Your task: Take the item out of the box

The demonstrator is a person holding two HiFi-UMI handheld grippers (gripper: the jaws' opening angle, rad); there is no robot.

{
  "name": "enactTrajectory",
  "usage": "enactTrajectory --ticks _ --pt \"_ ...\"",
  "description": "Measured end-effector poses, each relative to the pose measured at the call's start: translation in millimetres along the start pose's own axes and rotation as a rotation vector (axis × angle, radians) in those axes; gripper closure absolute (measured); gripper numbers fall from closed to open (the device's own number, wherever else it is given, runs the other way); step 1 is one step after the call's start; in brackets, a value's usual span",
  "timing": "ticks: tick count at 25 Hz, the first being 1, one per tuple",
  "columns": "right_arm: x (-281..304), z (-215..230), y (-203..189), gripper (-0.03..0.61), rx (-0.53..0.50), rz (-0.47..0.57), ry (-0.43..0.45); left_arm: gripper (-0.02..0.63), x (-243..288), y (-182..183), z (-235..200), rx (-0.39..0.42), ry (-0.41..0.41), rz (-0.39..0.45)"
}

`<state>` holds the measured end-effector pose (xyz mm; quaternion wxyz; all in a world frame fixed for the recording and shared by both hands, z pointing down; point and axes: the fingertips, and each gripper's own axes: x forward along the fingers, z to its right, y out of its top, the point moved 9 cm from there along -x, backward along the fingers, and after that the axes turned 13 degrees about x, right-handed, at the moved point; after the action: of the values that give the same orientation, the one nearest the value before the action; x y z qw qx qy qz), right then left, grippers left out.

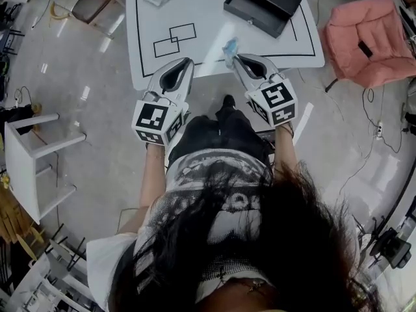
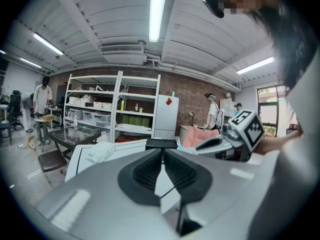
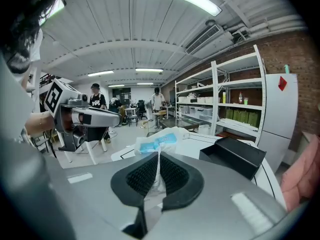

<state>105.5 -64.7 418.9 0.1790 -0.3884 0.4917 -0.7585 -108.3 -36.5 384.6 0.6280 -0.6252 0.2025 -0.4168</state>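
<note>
- Glossy pale floor (image 1: 91,116) fills the left and lower frame of the head view. There is open room left of the table; a white stool (image 1: 29,155) stands at the left edge.
- White table (image 1: 214,5) spans the upper centre, marked with a black outline. Its near edge runs under both grippers' tips.
- Pink chair (image 1: 367,41) sits upper right, just off the table's right corner.
- Black box (image 1: 263,4) rests upper right on the table, open side up, apart from both grippers.
- Left gripper (image 1: 188,62) reaches over the near edge, jaws pressed together with nothing between them.
- Right gripper (image 1: 237,57), beside it to the right, is clenched on the packet.
- Packet (image 1: 230,47), blue and white, is out of the box and lower left of it. It sticks out past the right jaw tips, its long axis running roughly up-frame along the jaws' line.
</note>
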Motion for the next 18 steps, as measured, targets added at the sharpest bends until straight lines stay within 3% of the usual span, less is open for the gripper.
enactTrajectory --ticks 18 --pt "-17 -61 -23 0.563 -0.009 0.017 0.0 0.614 -59 -16 8 0.014 0.001 0.042"
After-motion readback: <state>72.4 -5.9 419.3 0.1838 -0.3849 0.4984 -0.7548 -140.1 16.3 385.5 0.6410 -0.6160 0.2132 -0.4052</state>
